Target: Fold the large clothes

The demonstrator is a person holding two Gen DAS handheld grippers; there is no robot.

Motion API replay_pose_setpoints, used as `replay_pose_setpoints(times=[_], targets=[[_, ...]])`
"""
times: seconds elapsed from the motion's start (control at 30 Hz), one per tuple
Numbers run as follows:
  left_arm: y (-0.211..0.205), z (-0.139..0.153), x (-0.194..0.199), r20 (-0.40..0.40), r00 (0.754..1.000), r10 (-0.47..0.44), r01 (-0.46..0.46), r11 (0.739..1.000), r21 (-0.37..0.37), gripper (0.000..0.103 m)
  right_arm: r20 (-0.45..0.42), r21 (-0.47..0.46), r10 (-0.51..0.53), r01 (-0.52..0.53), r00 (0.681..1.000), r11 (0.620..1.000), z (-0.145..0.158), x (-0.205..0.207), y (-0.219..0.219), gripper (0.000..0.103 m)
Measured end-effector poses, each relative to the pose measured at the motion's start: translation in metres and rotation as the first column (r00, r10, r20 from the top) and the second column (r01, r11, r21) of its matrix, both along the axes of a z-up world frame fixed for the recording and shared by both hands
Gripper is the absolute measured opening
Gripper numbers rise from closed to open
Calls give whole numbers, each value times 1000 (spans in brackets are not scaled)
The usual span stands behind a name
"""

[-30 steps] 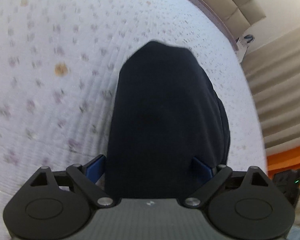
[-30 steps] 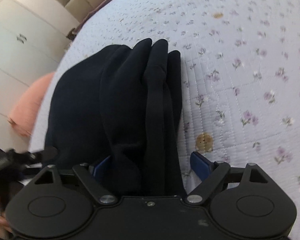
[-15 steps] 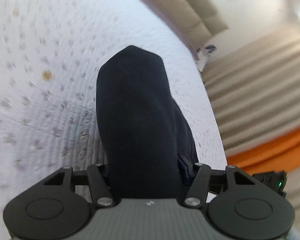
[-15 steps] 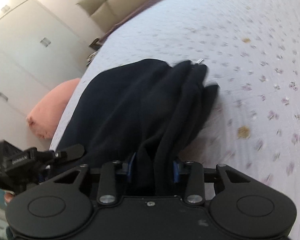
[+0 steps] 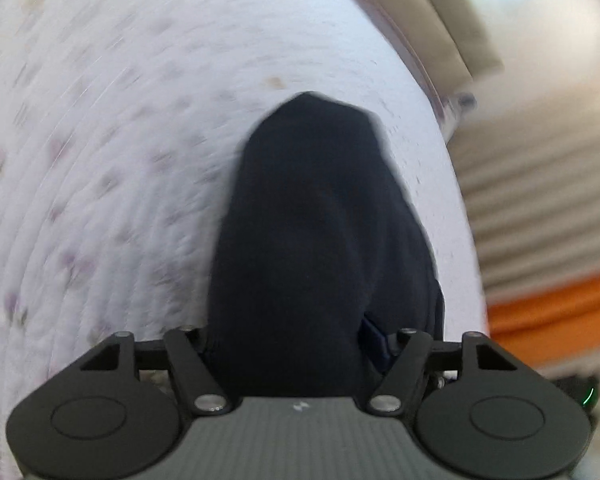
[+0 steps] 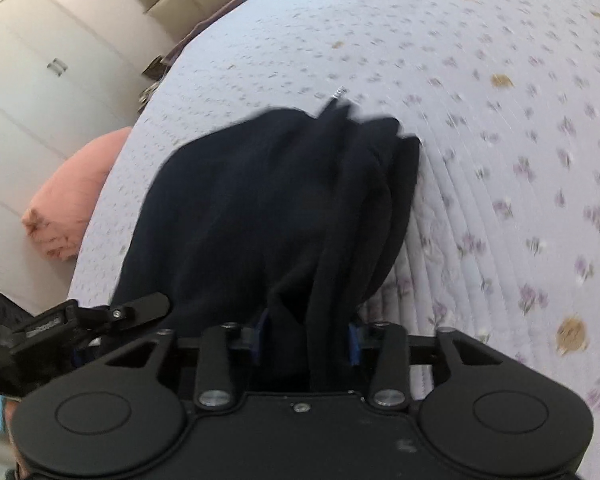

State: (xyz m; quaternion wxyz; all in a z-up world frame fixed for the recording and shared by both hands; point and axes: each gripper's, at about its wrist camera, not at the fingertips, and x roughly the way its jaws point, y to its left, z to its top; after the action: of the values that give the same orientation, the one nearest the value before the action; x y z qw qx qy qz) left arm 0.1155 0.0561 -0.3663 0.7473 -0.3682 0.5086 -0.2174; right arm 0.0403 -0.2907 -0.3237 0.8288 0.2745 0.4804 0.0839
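Dark navy garment (image 5: 316, 240): bunched, pinched at near edge between jaws of left gripper (image 5: 296, 344), draped forward over floral quilted bedspread (image 5: 100, 160). Same garment (image 6: 260, 216): gathered in folds, clamped by right gripper (image 6: 304, 336), jaws drawn close. Pink pillow (image 6: 72, 200) beyond bed edge, left.

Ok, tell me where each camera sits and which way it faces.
Left wrist: on the left gripper, looking along its fingers over the dark garment it clamps, toward the floral bedspread and headboard.
Right wrist: on the right gripper, looking over bunched garment folds toward a pink pillow and wardrobe; the left gripper shows at lower left.
Shared: garment, bedspread, headboard.
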Motion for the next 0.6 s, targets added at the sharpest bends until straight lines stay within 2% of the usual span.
replay_pose_setpoints(times=[0.03,0.07,0.2,0.3,0.37,0.43,0.5,0.6], targets=[[6,-1,-1,-11,1000,8,-8,1000,-29,69,-4,5,-18,18,1000,1000,0,-3,2,66],[10,4,-5,-7,1000,7,-8,1000,-15,69,-15,-2,-43,43,999,999,4,-6,2,69],[20,41,-26,37,998,-55,51,992,119,69,-53,-78,-68,64,996,995,31,-18,3,70],[26,78,-48,62,990,-129,111,965,238,68,-73,-144,-82,71,994,987,62,-38,10,71],[30,113,-64,98,977,-190,146,928,343,68,-46,-162,-99,90,994,983,86,-61,19,71],[30,150,-78,156,962,-225,142,896,420,68,0,-185,-83,82,997,979,114,-80,36,72],[30,183,-92,196,952,-235,125,884,451,69,44,-282,-55,65,997,957,143,-93,57,73],[24,234,-107,265,938,-226,83,884,459,70,87,-351,-7,37,996,936,185,-105,85,74]])
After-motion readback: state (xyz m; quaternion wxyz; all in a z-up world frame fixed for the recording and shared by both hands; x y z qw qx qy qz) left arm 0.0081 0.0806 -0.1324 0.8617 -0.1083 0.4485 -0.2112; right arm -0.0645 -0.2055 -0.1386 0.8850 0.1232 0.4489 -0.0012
